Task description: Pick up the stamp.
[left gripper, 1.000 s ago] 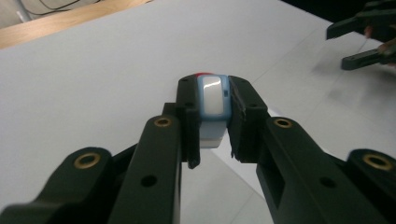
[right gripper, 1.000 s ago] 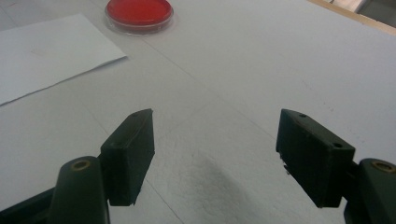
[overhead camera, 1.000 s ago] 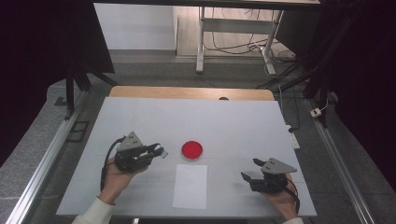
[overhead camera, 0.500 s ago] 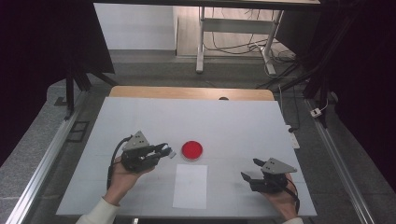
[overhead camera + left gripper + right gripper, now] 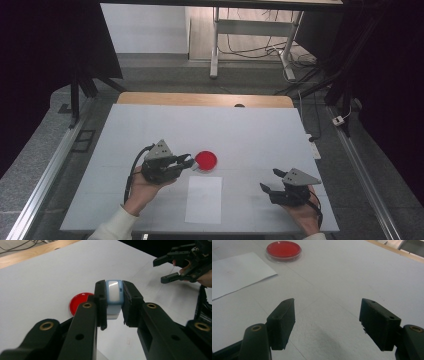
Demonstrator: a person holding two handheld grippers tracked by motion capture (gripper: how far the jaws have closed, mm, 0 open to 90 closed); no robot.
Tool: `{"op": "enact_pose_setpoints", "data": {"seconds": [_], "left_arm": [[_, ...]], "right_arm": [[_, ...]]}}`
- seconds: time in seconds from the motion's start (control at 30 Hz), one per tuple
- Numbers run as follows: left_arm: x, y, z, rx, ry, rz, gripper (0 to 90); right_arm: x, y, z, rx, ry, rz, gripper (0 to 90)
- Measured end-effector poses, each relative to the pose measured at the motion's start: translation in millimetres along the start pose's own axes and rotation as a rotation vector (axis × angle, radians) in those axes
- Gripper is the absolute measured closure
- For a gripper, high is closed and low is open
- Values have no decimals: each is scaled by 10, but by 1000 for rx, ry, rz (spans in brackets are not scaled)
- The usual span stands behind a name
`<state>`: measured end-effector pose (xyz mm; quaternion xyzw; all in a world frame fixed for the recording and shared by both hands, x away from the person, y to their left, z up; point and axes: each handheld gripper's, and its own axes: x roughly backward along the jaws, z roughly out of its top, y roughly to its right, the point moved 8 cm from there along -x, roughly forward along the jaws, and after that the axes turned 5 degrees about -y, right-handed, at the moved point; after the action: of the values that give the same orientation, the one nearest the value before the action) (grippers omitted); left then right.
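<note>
Left gripper [image 5: 113, 302] pinches a small blue-and-white block [image 5: 114, 298]; centre it over the red dish [image 5: 205, 160], lower gently; right gripper [image 5: 327, 325] spread, idle

dish [image 5: 205, 160]: glossy red plastic | block [image 5: 113, 298]: smooth blue-white plastic | sheet [image 5: 204, 199]: matt paper

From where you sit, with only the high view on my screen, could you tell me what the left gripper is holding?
Observer: The left gripper is shut on a small block, light blue with a white face, seen in its own view.
Operator: Thank you. Is the right gripper holding anything?
Observer: No. In its own view the right gripper stands open, with bare table between its jaws.
Operator: And is the red dish a flat disc?
Observer: It is a shallow clear-rimmed dish, red inside.
</note>
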<state>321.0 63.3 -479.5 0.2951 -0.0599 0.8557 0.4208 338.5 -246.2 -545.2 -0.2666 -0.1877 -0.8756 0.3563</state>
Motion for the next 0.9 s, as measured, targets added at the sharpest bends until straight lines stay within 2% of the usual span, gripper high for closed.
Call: {"op": "enact_pose_setpoints", "data": {"seconds": [0.47, 0.9], "left_arm": [[-238, 208, -4, -29, -30, -54, 752], [-266, 195, -32, -23, -38, -52, 752]], "right_arm": [[-14, -22, -6, 6, -5, 3, 288], [-20, -41, 4, 20, -3, -3, 294]]}}
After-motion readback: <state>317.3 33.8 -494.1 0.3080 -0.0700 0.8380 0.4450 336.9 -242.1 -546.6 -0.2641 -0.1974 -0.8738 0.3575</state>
